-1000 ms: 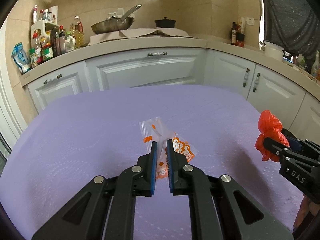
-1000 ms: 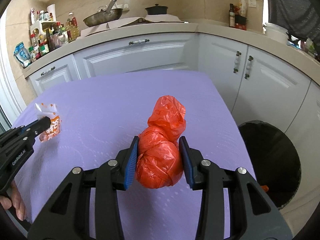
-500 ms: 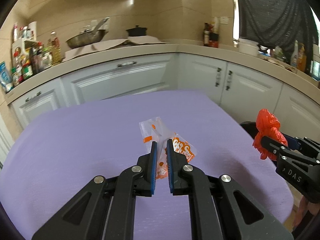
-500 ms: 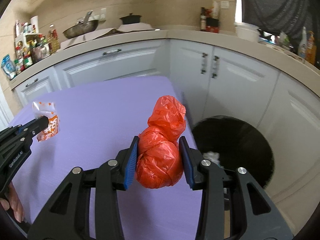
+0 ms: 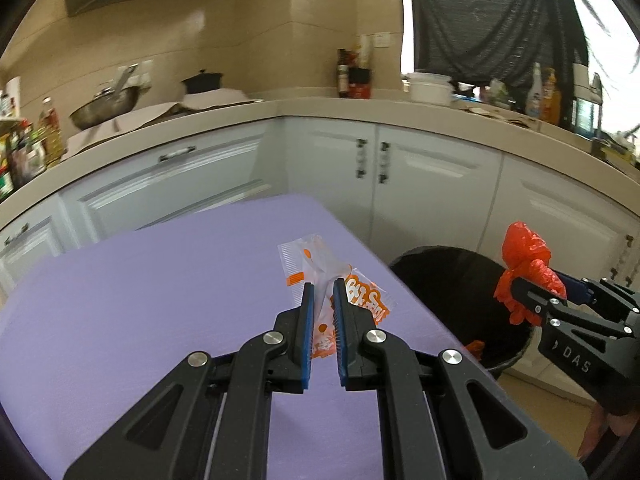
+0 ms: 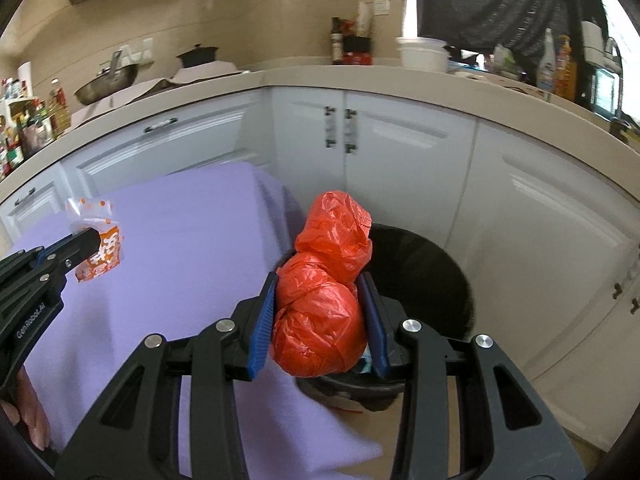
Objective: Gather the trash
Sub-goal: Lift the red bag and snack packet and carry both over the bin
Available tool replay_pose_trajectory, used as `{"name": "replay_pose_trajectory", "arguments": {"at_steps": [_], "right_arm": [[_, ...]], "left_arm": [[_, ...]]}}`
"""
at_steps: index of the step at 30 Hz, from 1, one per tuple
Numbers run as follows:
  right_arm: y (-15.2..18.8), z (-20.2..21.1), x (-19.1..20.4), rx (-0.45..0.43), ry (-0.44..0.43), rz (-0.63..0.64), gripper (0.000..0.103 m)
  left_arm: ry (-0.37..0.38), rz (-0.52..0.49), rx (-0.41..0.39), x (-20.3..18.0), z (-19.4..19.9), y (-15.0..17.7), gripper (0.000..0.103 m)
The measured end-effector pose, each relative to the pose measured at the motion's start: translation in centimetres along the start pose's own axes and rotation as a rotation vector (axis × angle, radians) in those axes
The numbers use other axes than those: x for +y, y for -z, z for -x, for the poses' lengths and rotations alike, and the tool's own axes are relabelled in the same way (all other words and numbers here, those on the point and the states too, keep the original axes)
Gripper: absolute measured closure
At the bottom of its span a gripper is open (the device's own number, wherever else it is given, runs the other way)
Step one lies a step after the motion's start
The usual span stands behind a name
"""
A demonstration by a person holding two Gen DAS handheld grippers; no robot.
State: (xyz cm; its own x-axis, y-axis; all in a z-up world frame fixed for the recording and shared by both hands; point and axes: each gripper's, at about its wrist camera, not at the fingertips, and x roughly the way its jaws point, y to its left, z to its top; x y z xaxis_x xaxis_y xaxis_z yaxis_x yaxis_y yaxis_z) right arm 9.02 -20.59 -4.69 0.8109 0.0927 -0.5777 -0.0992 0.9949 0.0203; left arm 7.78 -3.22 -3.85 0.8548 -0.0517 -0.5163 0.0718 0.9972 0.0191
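My left gripper (image 5: 322, 294) is shut on an orange and clear snack wrapper (image 5: 316, 266) and holds it above the purple table (image 5: 160, 300), near its right edge. The wrapper also shows in the right wrist view (image 6: 98, 240), held by the left gripper (image 6: 86, 240). My right gripper (image 6: 320, 284) is shut on a knotted red plastic bag (image 6: 324, 280) and holds it at the near rim of the black trash bin (image 6: 432, 264). The bag (image 5: 528, 268) and bin (image 5: 452, 276) also show in the left wrist view, with the right gripper (image 5: 520, 288).
White cabinets (image 5: 432, 176) and a beige counter (image 6: 400, 80) with pots and bottles curve round the room behind the bin. The bin stands on the floor against the table's right edge. It holds some trash (image 5: 476, 346).
Both grippers have swung right with their loads. The bin has come into view; the red bag now hangs at its rim instead of above the table.
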Motion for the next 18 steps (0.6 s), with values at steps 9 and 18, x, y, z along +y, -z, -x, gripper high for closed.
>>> {"name": "replay_pose_trajectory", "arguments": {"at_steps": [9,18], "right_arm": [[0.1,-0.2,-4.0,-0.008,0.056,-0.05,0.064],[-0.1,-1.4,-6.9,-0.011,0.077,-0.085,0.064]], "left_arm": [[0.062,-0.06,-0.009,-4.5,-1.5,-1.1,0.093],[0.086,-0.107,-0.013,-7.7,-3.4,-1.7,0.093]]}}
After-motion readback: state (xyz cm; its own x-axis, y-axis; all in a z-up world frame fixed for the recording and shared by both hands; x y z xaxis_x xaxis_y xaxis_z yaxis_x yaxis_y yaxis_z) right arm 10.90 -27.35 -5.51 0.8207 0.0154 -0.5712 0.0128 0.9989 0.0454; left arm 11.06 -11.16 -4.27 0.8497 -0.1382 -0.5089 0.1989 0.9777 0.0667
